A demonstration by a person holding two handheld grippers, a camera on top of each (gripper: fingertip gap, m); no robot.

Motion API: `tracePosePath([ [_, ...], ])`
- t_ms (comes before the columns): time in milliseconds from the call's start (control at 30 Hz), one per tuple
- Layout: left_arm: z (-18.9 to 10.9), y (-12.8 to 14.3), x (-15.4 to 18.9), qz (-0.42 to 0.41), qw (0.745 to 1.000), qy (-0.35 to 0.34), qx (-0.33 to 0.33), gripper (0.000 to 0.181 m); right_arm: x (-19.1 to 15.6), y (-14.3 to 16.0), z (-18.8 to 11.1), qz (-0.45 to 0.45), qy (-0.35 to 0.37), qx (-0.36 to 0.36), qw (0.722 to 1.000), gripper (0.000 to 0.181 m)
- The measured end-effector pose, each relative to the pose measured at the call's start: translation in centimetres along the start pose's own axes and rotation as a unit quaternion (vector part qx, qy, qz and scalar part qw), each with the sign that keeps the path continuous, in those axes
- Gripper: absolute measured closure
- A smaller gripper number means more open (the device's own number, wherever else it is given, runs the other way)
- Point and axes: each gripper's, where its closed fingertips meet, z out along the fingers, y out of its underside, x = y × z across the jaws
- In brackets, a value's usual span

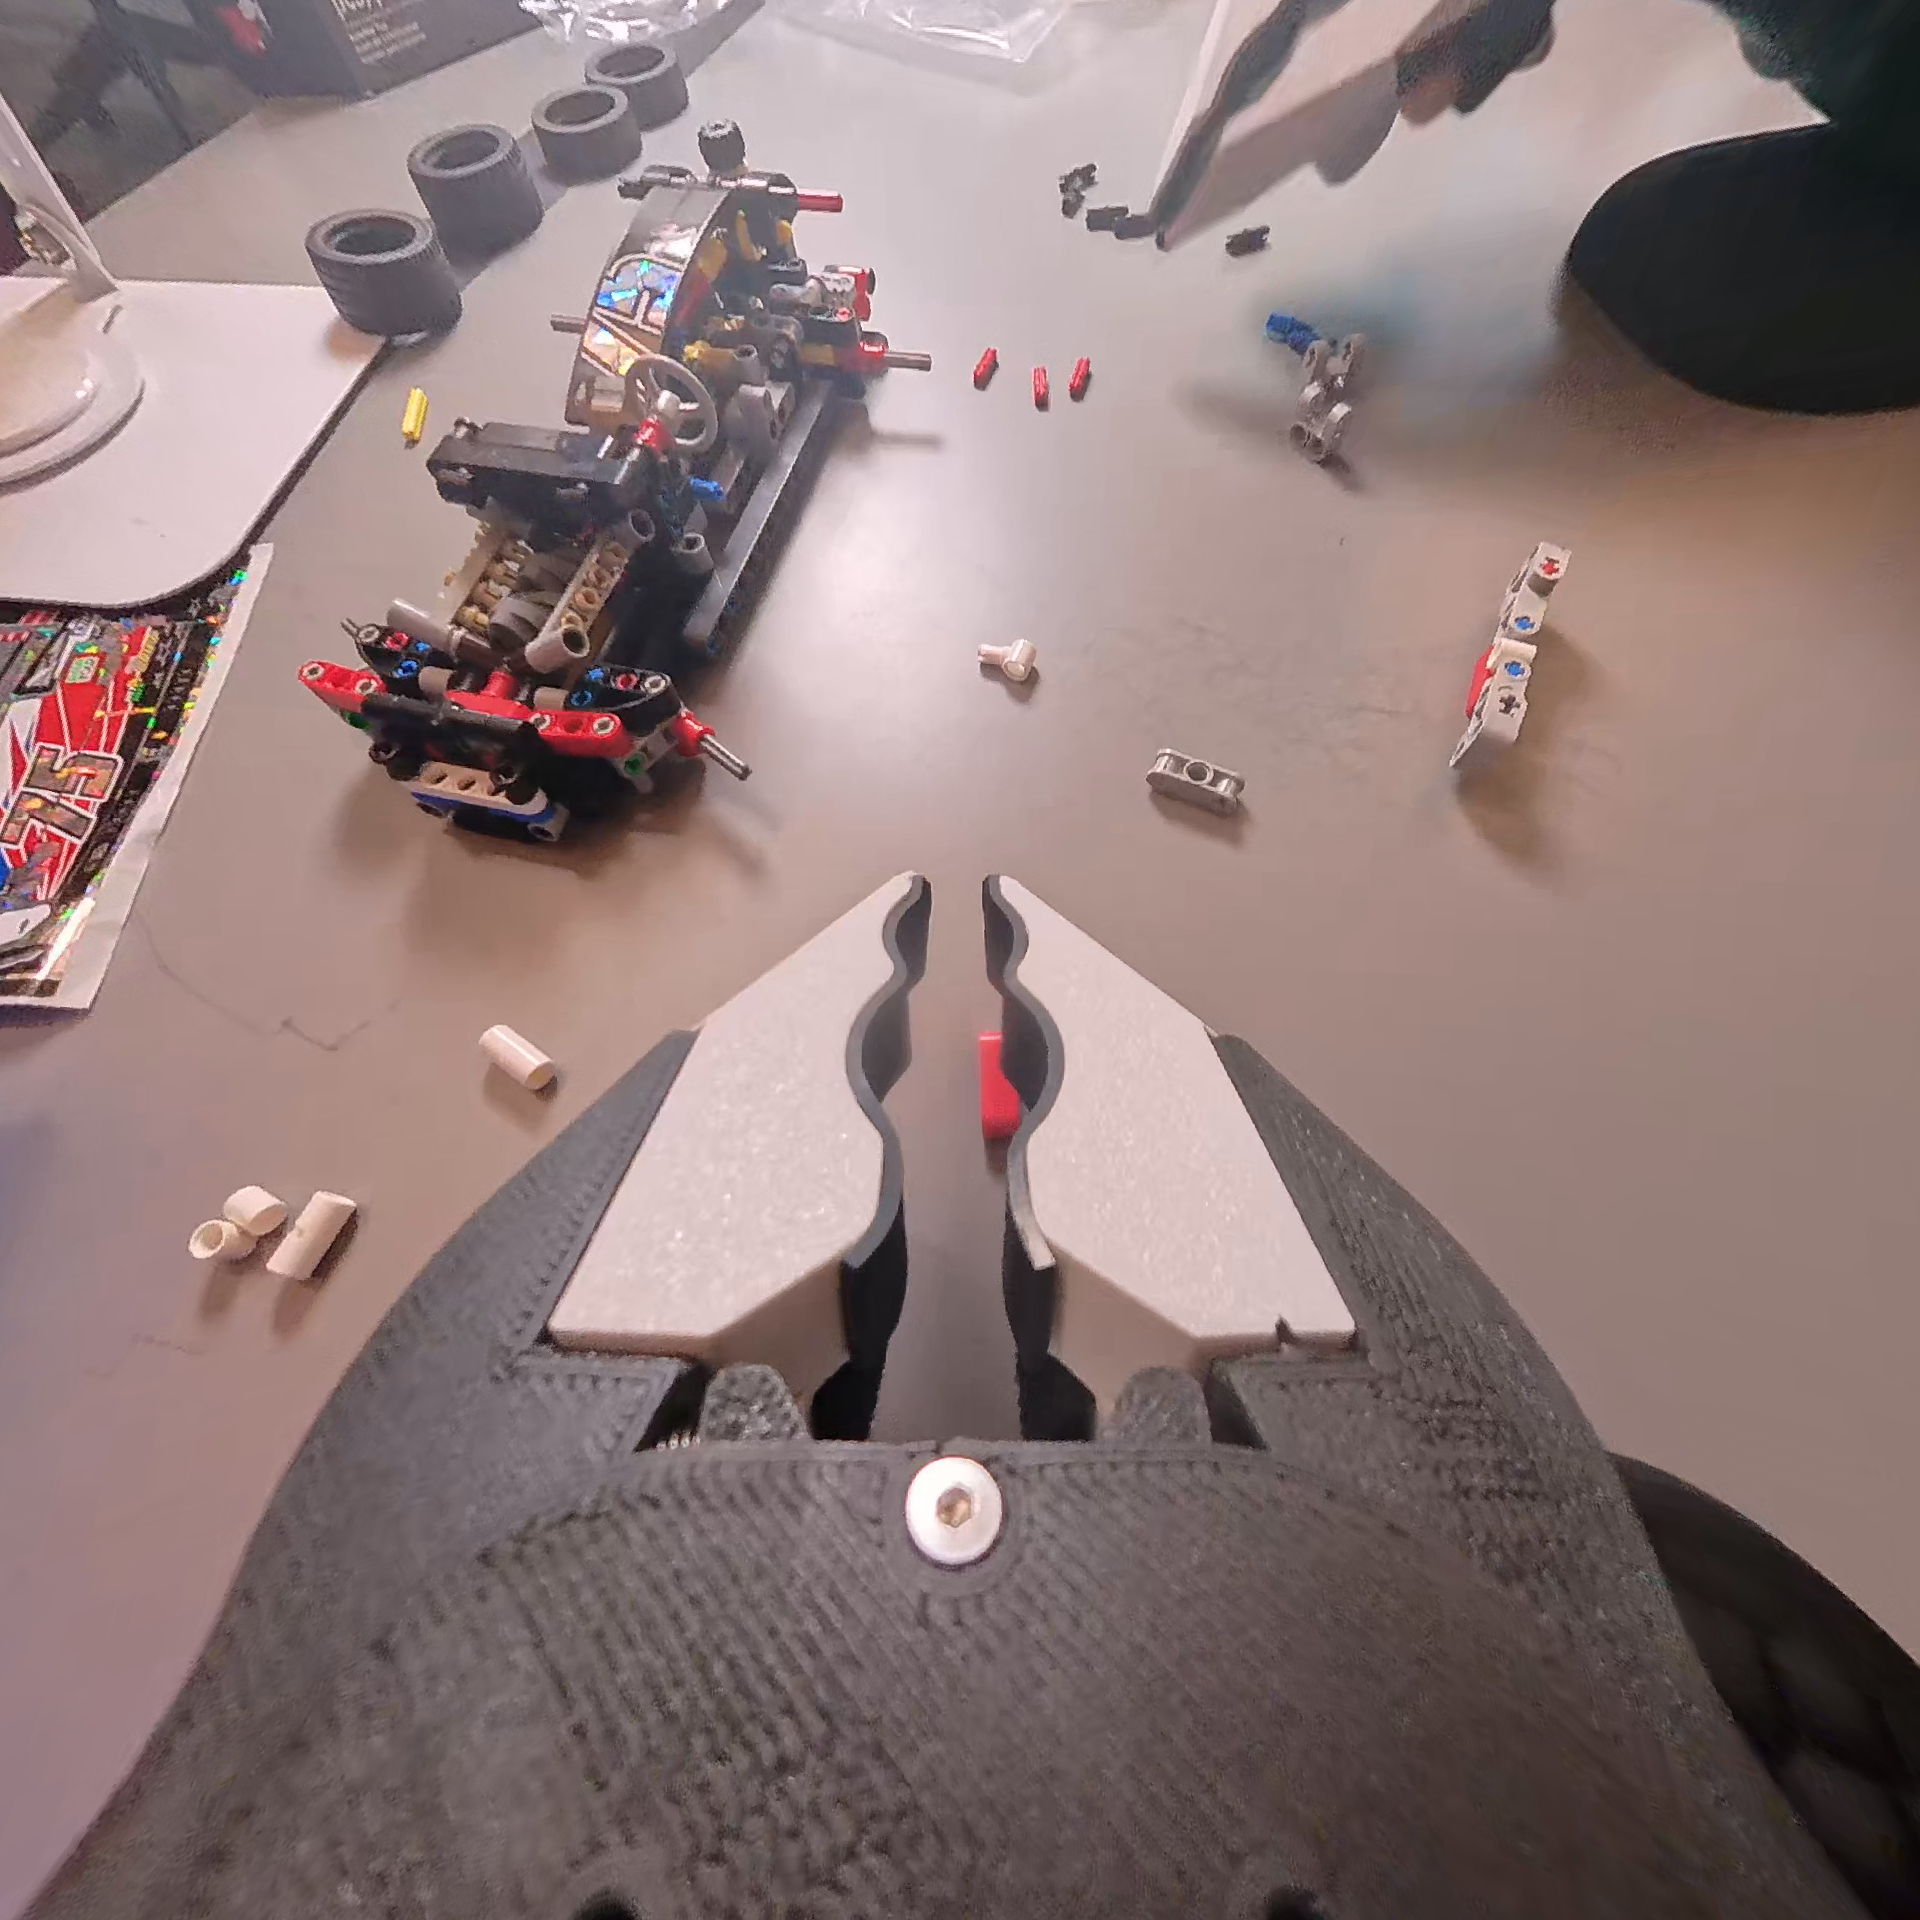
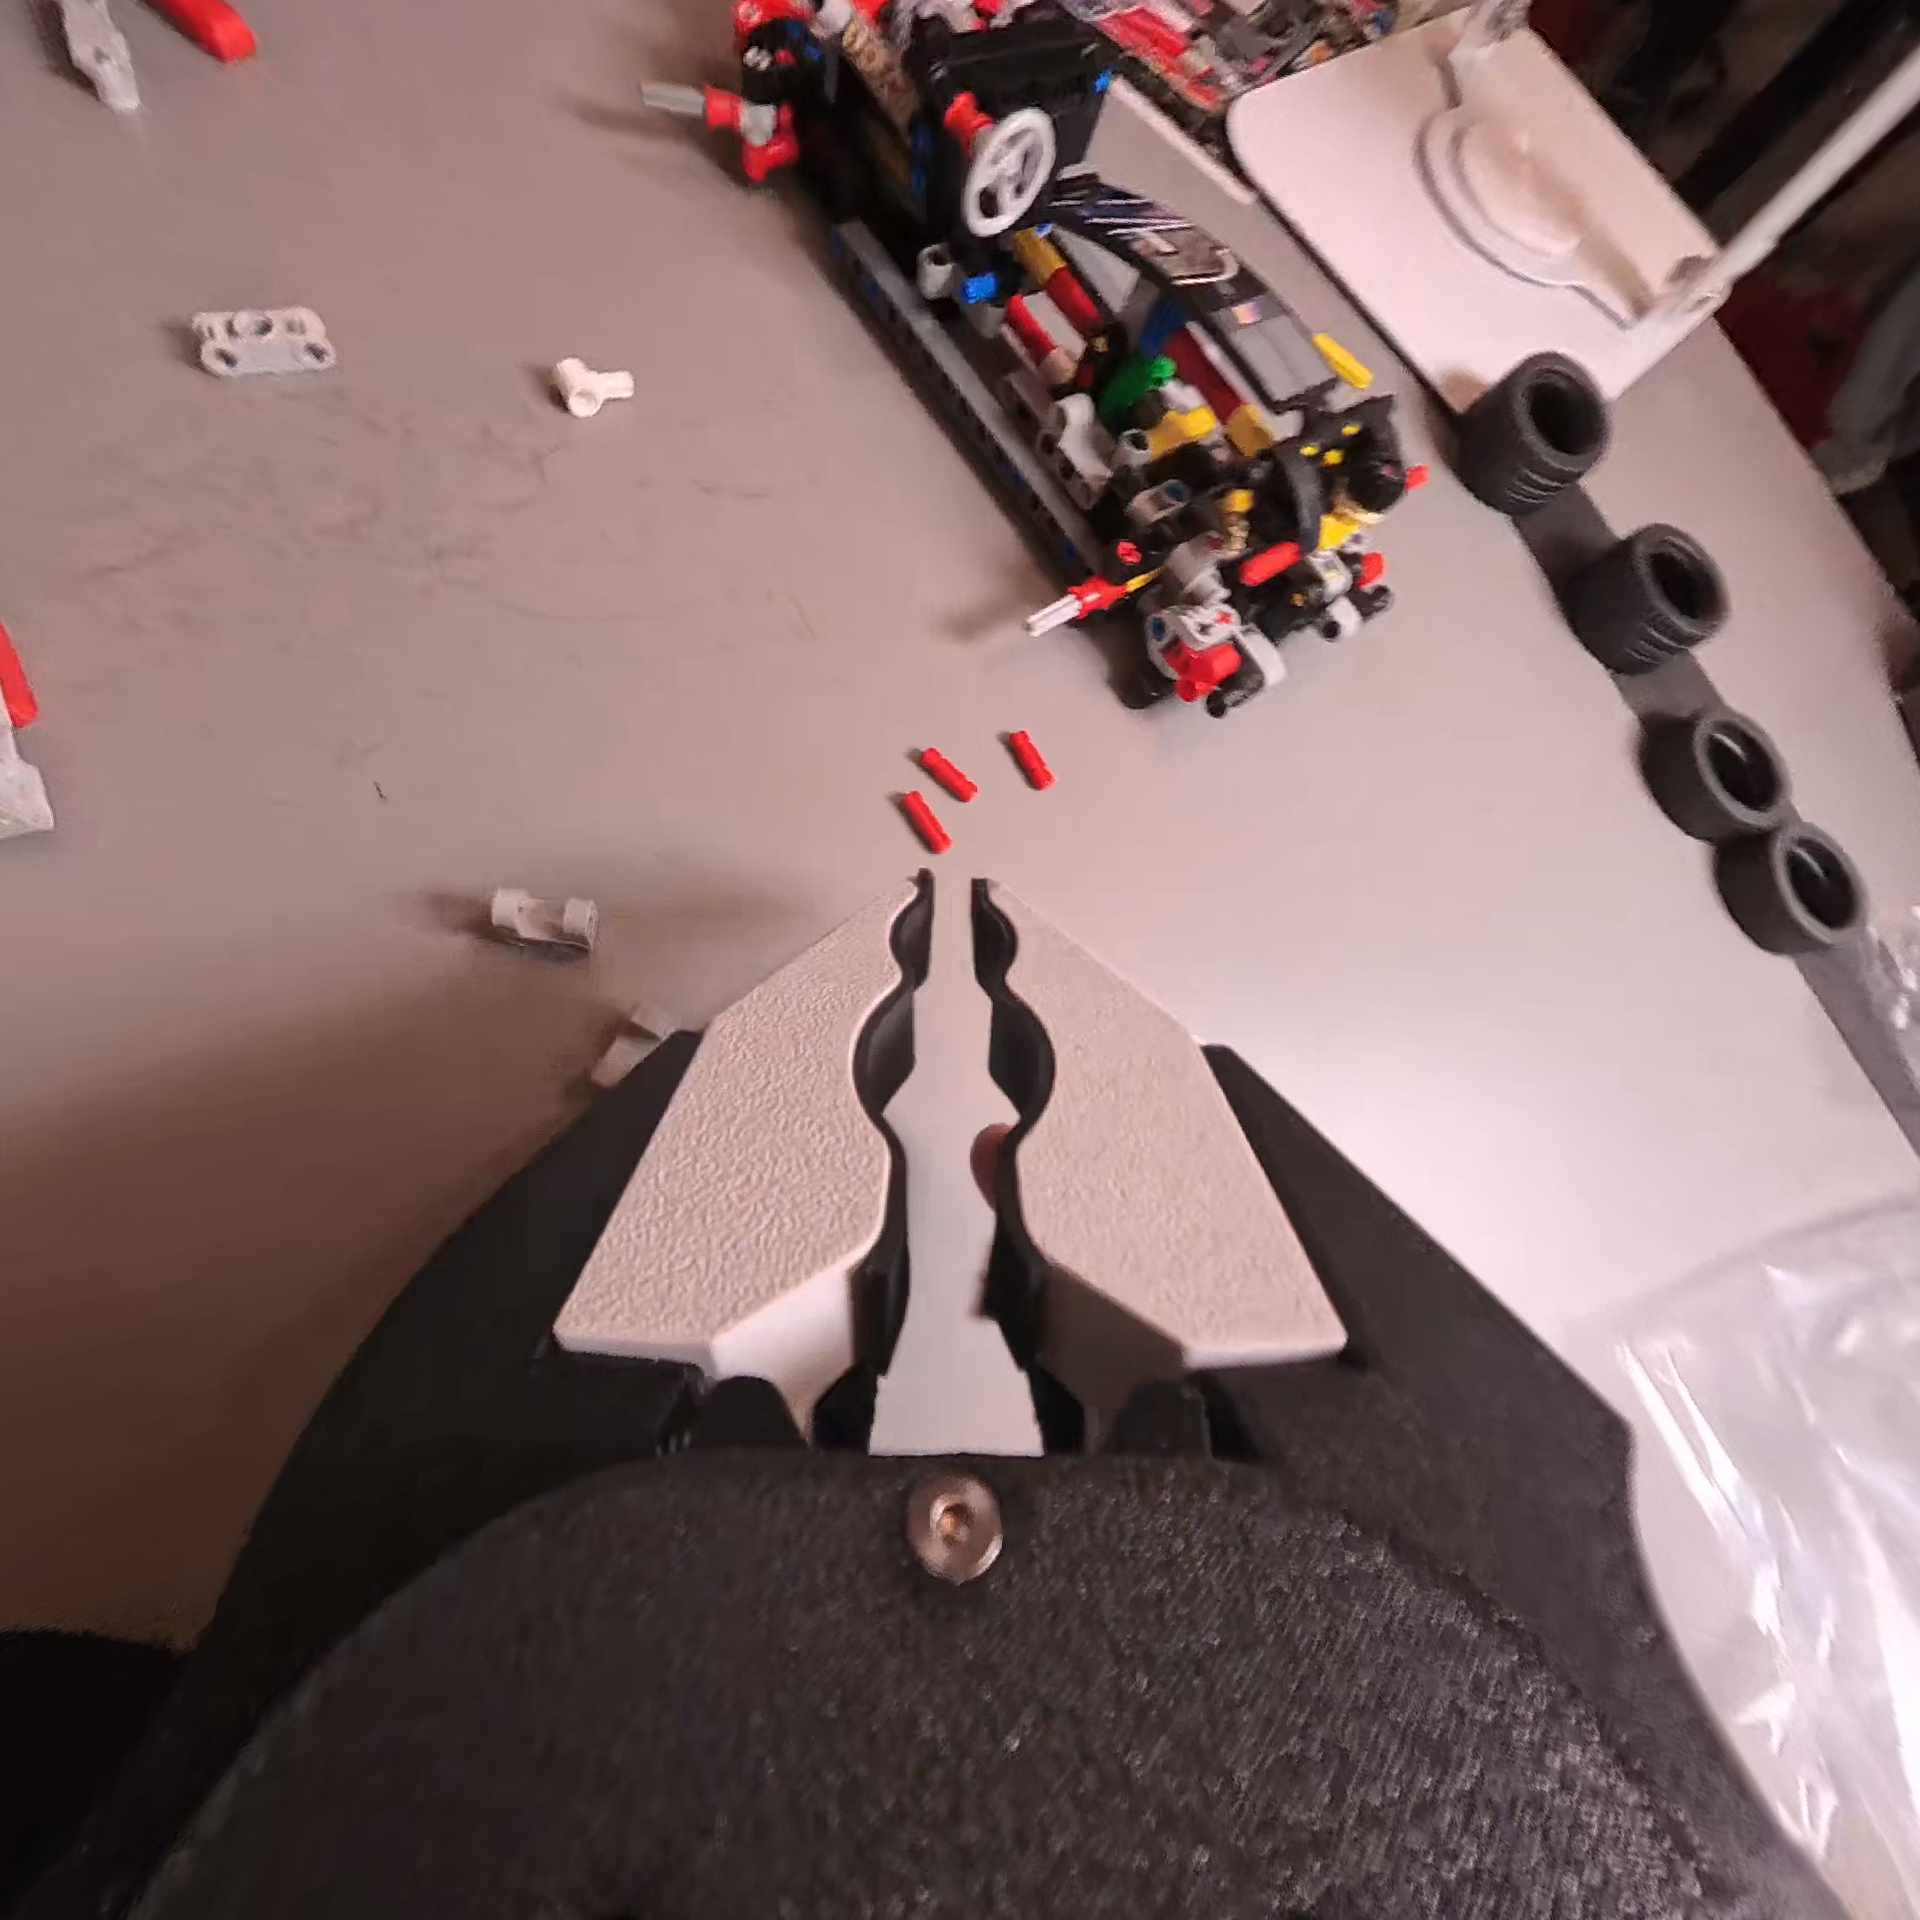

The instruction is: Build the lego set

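A part-built lego car chassis [image 1: 623,499] lies on the grey table [image 1: 1351,1039], ahead and to the left; it also shows in the right wrist view [image 2: 1122,364]. My left gripper [image 1: 957,888] hovers low over the table, its jaws a narrow gap apart. A small red piece [image 1: 997,1081] shows in that gap by the right pad; it seems to lie on the table, not gripped. My right gripper [image 2: 951,883] has the same narrow gap and holds nothing, its tips just short of three red pins [image 2: 945,774]. It appears blurred in the left wrist view [image 1: 1299,135].
Several black tyres [image 2: 1652,603] line the table edge. Loose parts lie about: a grey beam [image 1: 1195,774], a white connector [image 1: 1008,657], a white-and-red sub-assembly [image 1: 1507,665], white tubes [image 1: 516,1057]. A sticker sheet [image 1: 83,769], a white stand base [image 1: 187,447] and a plastic bag [image 2: 1787,1507] border the area. The tips of one gripper are about 25 cm away from the tips of the other.
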Motion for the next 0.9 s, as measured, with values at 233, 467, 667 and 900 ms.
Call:
tracePosePath([
  [233,0.4,-1.1,1.1,0.007,0.999,0.015,0.029,0.173,-0.7,0.4,3.5,-0.026,-0.089,-0.054,0.994,0.165],
  [467,0.6,-2.7,3.2,0.004,0.996,0.059,0.072,0.173,-2.3,-0.7,3.5,-0.041,-0.124,-0.057,0.990,0.179],
  [667,1.1,-5.6,7.0,-0.007,0.981,0.126,0.147,0.167,-10.0,-9.0,0.7,-0.086,-0.171,0.144,0.971,0.180],
  [900,1.5,-7.0,10.0,0.011,0.972,0.158,0.174,0.165,-14.4,-11.5,-0.1,-0.120,-0.156,0.200,0.960,0.180],
])
